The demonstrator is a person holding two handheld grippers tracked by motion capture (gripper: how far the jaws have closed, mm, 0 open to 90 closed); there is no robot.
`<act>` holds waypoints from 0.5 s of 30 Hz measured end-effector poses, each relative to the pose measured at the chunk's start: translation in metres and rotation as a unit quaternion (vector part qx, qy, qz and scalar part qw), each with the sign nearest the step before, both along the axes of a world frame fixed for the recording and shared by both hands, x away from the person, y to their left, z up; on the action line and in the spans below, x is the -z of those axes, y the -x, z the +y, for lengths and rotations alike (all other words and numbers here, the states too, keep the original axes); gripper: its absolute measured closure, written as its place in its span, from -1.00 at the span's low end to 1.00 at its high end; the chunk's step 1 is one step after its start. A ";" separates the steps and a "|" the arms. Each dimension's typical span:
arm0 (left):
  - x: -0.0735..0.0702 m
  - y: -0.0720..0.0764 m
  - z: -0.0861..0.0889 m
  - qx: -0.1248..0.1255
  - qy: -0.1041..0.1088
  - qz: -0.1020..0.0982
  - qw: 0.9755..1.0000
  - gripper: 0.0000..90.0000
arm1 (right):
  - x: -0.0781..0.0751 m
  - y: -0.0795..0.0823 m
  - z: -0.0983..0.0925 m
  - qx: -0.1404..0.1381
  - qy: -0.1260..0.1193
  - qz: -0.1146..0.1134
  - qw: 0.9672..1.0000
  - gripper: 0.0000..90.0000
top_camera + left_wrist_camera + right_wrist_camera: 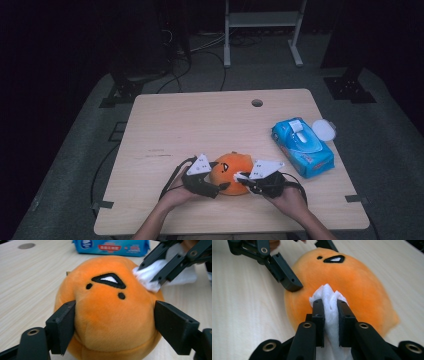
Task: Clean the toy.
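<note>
Wooden counter point(200, 120) carries our plush point(231, 172) near its 6 o'clock edge. Our left hand-held gripper point(113, 322) clamps the plush's sides; our right hand-held gripper point(329, 307), at the plush's 3 o'clock, pinches a tissue point(327, 296) against it.

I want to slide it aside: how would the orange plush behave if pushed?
The plush is probably soft: its fabric bulges between the left tool's pads. It looks light and stuffed, so it should slide. Its rounded body may roll or wobble once released.

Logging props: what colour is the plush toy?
Orange, with a black-and-white mouth: plush toy, clearest in the left gripper view.
</note>
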State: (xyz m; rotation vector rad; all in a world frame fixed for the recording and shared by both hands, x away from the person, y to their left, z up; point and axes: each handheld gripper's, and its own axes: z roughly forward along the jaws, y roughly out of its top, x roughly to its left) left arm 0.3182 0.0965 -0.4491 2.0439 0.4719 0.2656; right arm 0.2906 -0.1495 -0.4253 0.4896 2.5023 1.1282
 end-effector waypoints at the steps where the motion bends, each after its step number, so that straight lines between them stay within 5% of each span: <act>1: 0.000 -0.001 0.000 -0.005 0.004 0.002 1.000 -0.52 | -0.002 -0.001 -0.002 0.003 0.003 -0.003 1.000 0.75; 5: 0.000 -0.002 0.000 -0.015 0.013 0.013 1.000 -0.51 | -0.005 -0.006 -0.016 0.018 -0.021 0.022 0.999 0.76; 11: 0.001 -0.005 0.000 -0.039 0.015 0.017 0.999 -0.50 | -0.007 -0.007 -0.024 0.027 -0.034 0.027 0.999 0.76; 13: 0.001 -0.007 -0.001 -0.058 0.020 0.027 0.998 -0.50 | -0.010 0.000 -0.012 -0.002 -0.052 0.038 0.998 0.76; 15: 0.000 -0.008 0.000 -0.064 0.020 0.033 0.997 -0.50 | -0.010 0.003 -0.006 -0.009 -0.036 0.025 0.999 0.76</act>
